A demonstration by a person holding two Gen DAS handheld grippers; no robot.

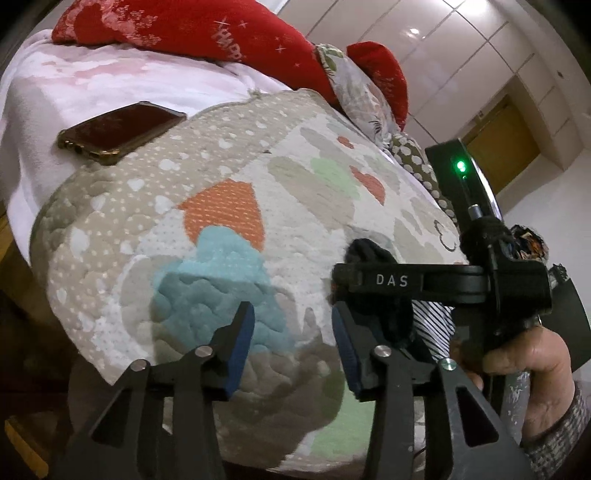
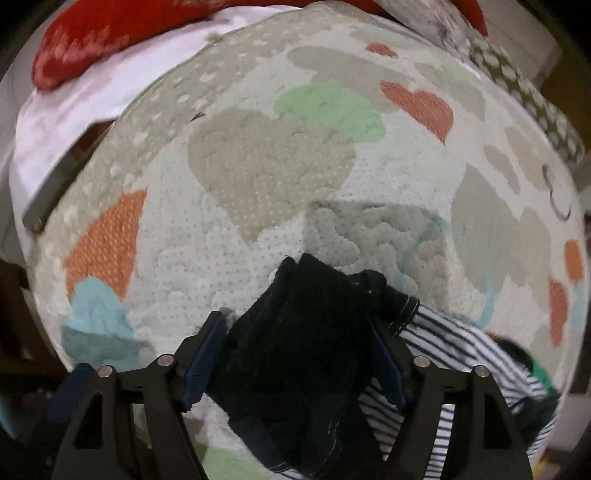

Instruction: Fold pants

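The left wrist view shows things the right one does not. A phone [image 1: 122, 133] in a shiny case lies in the upper left, on a pale pink blanket [image 1: 92, 85]. A red pillow [image 1: 177, 26] at the top has white writing on it, too blurry to read in full. At the right edge, a bare hand [image 1: 524, 373] holds the right gripper [image 1: 351, 288] from the side. It has a green light and the letters "DAS" on its black arm. White cupboard doors [image 1: 461, 59] fill the upper right.

The left gripper [image 1: 291, 350] sits at the bottom of that view with its jaws apart and nothing between them. Under it is the heart quilt [image 1: 221, 206].

The right wrist view shows the pants [image 2: 295, 350] up close. They are dark and bunched, low in the middle of the frame. The right gripper [image 2: 295, 354] has its jaws closed on them. A striped cloth [image 2: 461, 354] lies just beside the pants, at the lower right.
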